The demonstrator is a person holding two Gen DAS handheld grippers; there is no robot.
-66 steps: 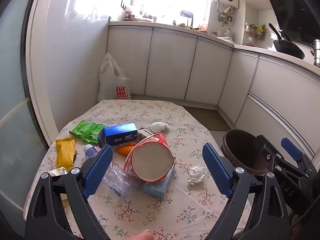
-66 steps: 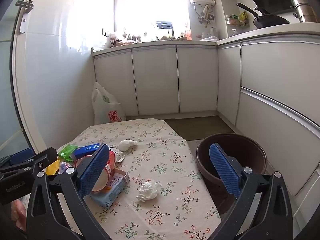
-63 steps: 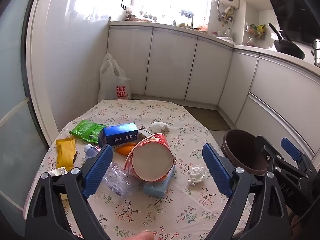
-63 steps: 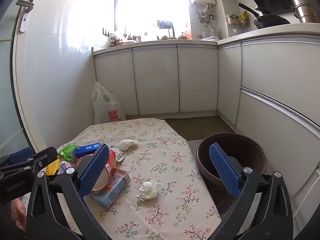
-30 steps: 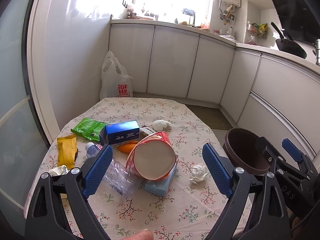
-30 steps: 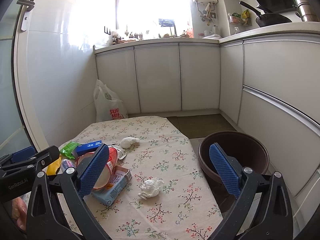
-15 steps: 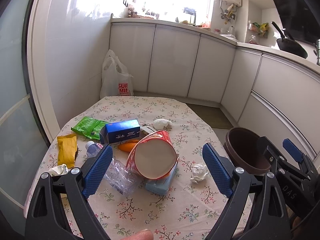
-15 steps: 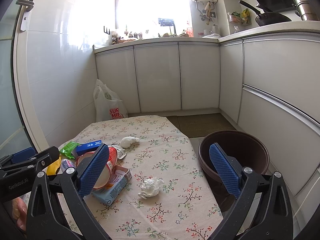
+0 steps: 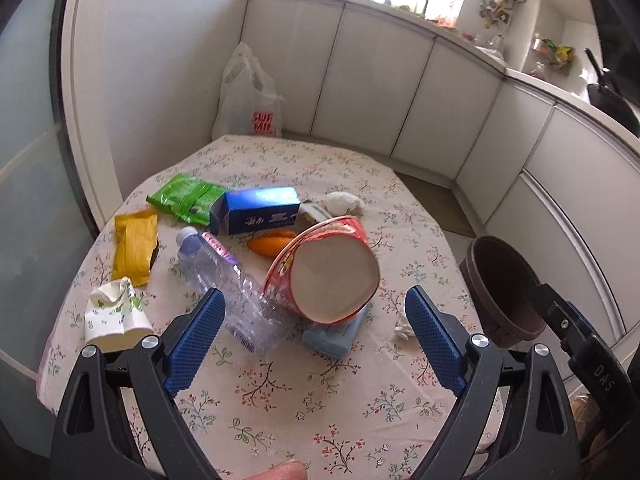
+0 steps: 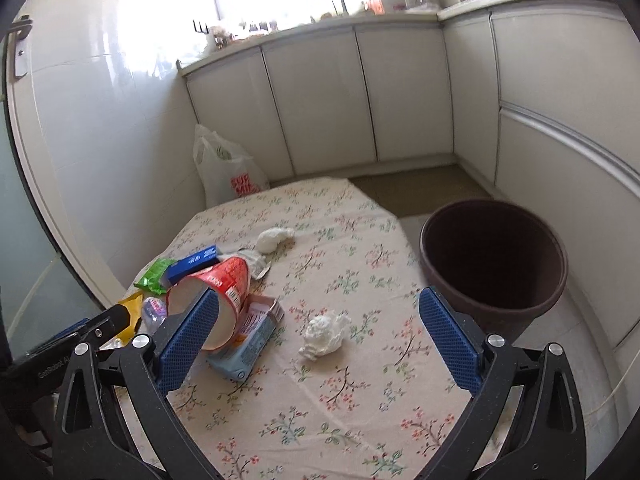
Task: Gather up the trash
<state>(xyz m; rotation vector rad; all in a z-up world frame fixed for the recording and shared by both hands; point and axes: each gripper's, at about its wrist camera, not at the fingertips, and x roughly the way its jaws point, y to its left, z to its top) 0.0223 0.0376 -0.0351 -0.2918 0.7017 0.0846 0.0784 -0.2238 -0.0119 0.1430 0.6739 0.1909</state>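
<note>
Trash lies on a floral table (image 9: 312,412): a tipped red paper cup (image 9: 324,266) on a pale blue carton (image 9: 334,336), a clear plastic bottle (image 9: 228,280), a blue box (image 9: 260,210), green wrapper (image 9: 184,198), yellow wrapper (image 9: 134,240), crushed paper cup (image 9: 114,316) and a crumpled tissue (image 10: 324,332). A brown bin (image 10: 494,264) stands right of the table. My left gripper (image 9: 316,340) is open above the bottle and cup. My right gripper (image 10: 320,344) is open above the tissue.
A white shopping bag (image 9: 250,100) sits on the floor by the wall beyond the table. White cabinets (image 10: 360,96) curve around the back and right. Another tissue wad (image 10: 272,238) and an orange item (image 9: 268,244) lie mid-table.
Both grippers have risen and tilted down toward the table, so the trash shows from higher up. Both stay open. Nothing on the table has moved.
</note>
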